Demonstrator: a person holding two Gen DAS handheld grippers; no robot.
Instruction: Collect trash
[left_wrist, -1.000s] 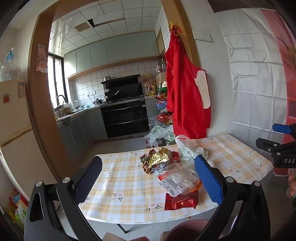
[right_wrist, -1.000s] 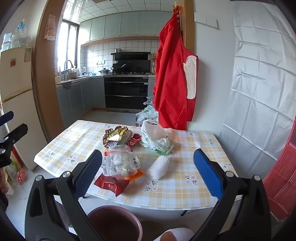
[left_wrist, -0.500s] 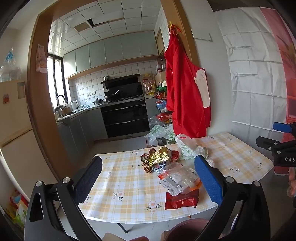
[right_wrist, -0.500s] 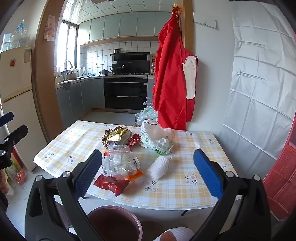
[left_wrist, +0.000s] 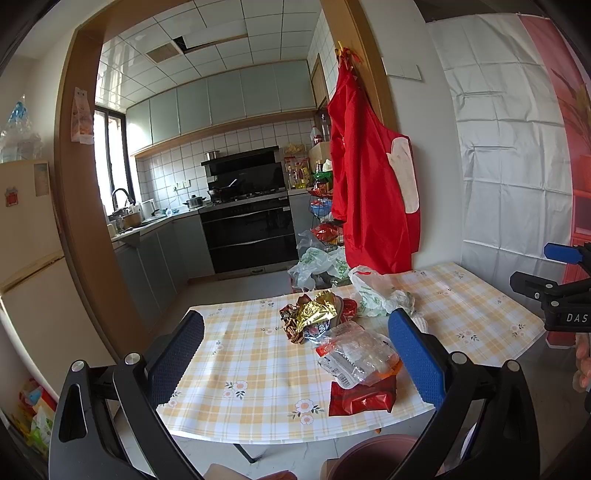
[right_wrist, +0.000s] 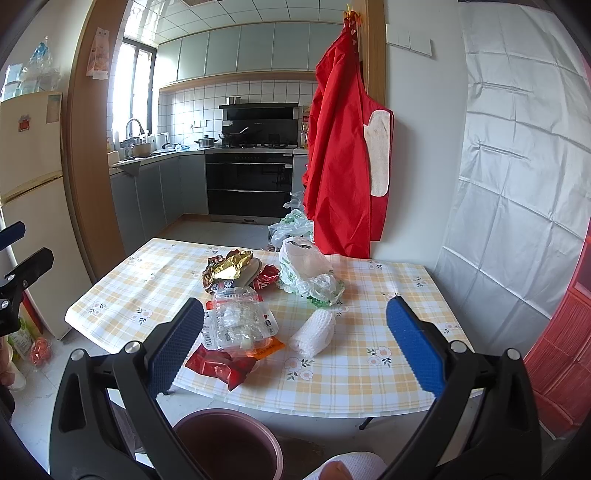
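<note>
Trash lies on a checked table (right_wrist: 369, 365): a gold foil wrapper (right_wrist: 231, 267), a clear plastic pack (right_wrist: 240, 323) on top of a red snack bag (right_wrist: 221, 365), a white foam net (right_wrist: 314, 332) and a white-green plastic bag (right_wrist: 310, 277). The same pile shows in the left wrist view: gold wrapper (left_wrist: 314, 314), clear pack (left_wrist: 356, 352), red bag (left_wrist: 364, 398). A maroon bin (right_wrist: 225, 443) stands on the floor below the table's near edge. My left gripper (left_wrist: 295, 354) and right gripper (right_wrist: 295, 347) hover open in front of the table, holding nothing.
A red apron (right_wrist: 343, 166) hangs on the wall behind the table. Plastic bags (left_wrist: 317, 264) sit on the floor at the kitchen doorway. A fridge (right_wrist: 29, 206) stands left. A white sheet (right_wrist: 517, 184) covers the right wall.
Both views have shifted only slightly; the trash on the table has not moved and both grippers stay open.
</note>
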